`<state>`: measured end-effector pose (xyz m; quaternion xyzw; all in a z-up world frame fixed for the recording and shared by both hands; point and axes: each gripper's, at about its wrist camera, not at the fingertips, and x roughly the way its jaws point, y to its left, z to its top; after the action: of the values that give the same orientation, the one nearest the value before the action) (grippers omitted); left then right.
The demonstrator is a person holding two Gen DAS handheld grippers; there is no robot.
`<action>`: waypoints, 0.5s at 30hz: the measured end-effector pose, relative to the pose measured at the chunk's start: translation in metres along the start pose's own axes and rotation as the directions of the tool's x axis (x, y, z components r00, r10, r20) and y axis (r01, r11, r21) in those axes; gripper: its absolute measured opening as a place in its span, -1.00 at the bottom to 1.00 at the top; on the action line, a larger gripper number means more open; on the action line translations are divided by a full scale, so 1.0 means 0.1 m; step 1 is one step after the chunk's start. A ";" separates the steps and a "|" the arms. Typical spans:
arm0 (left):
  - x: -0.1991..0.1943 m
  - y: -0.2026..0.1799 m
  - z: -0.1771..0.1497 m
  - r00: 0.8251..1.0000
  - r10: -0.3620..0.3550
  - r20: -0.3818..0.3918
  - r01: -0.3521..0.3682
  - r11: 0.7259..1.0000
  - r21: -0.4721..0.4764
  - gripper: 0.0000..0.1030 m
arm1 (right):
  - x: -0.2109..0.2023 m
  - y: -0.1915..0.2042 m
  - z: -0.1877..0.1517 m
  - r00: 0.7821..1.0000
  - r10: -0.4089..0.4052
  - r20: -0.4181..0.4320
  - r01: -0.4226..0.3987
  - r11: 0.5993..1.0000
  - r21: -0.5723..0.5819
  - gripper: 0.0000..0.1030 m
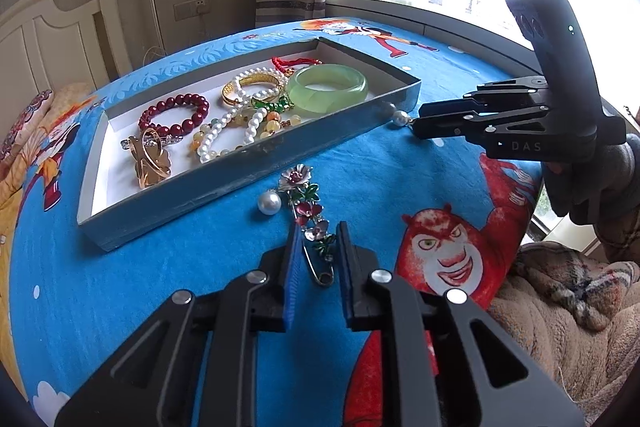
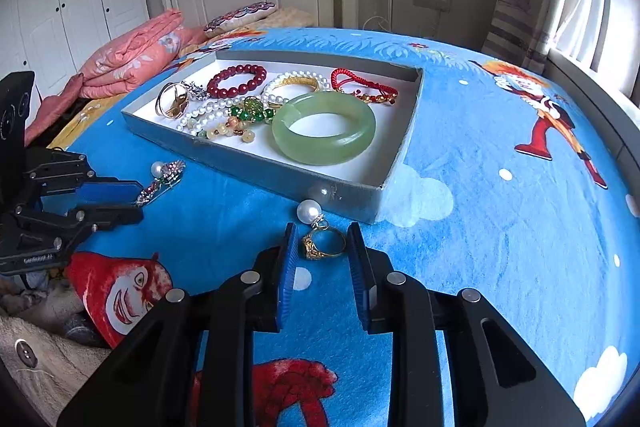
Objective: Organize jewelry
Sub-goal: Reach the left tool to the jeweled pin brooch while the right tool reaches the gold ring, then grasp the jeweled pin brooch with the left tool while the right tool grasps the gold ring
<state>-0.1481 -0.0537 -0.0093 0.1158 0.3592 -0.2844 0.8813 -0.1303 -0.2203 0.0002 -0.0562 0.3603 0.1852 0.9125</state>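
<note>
1. Left gripper: jaws apart, straddling enamel flower brooch with safety pin on blue blanket.
2. Right gripper: also spread, around gold ring with pearl.
3. Likely next: close, lift both into shallow grey tray.

A bed is covered by a blue cartoon-print blanket, on which everything is laid. A shallow grey tray is set flat on the blanket, with bracelets and beads held inside. Just outside the tray's near wall, a flower brooch on a safety pin is laid on the cloth, with a loose pearl just beside it. A gold ring is also laid on the blanket, a pearl pendant touching it, close to the tray's corner.
</note>
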 end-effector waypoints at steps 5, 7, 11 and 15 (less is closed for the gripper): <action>-0.03 0.03 -0.02 1.000 -0.011 0.008 0.011 1.000 -0.017 -0.72 | -0.06 -0.01 -0.04 1.000 0.011 0.013 -0.011 1.000 0.010 -0.51; -0.04 0.03 -0.03 1.000 -0.015 0.008 0.015 1.000 -0.018 -0.72 | -0.08 -0.02 -0.04 1.000 0.012 0.016 -0.012 1.000 0.015 -0.51; -0.02 0.05 -0.03 1.000 -0.008 -0.006 0.008 1.000 -0.024 -0.65 | -0.07 -0.05 -0.07 1.000 0.022 0.012 -0.022 0.999 0.029 -0.50; -0.01 0.06 -0.01 1.000 -0.007 -0.008 0.007 0.999 -0.042 -0.58 | -0.07 -0.06 -0.08 0.999 0.028 0.018 -0.029 0.999 0.037 -0.50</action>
<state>-0.1460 -0.0482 -0.0092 0.0973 0.3690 -0.2794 0.8811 -0.1377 -0.2302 -0.0005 -0.0323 0.3568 0.1920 0.9137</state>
